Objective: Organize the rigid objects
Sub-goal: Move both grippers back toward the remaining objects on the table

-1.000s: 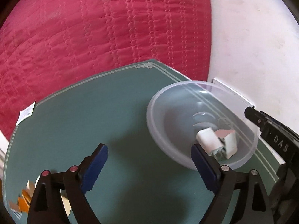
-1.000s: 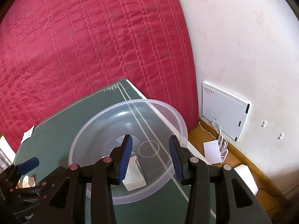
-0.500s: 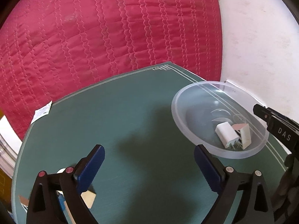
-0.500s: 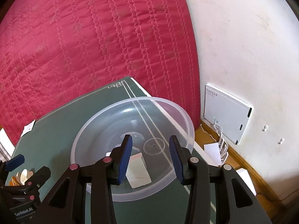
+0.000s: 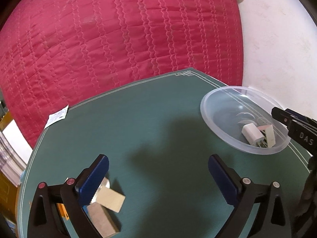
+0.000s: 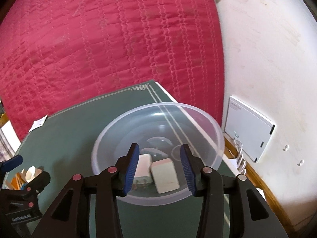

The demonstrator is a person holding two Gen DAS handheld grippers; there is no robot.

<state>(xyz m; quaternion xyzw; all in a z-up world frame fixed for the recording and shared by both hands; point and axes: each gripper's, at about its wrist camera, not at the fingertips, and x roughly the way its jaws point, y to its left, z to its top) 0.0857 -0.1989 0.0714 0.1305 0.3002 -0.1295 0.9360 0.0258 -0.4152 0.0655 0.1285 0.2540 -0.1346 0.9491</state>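
Left gripper (image 5: 158,170) spread near blocks (image 5: 108,200), right gripper (image 6: 159,165) spread over bowl (image 6: 216,127) — wall panel (image 6: 249,132) only there.

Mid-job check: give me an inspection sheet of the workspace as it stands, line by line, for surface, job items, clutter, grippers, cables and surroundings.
Surface: green table with white border lines.
Job's things: clear bowl near the table's right edge holds a white charger and a white box; pale blocks lie beside the left gripper's finger.
Clutter: paper slip at the far left table edge; orange and white pieces at the near left.
Grippers: left gripper open above the table, holding nothing; right gripper open over the bowl, holding nothing.
Cables: thin white wire below the wall panel.
Surroundings: red quilt, white wall, white wall panel.
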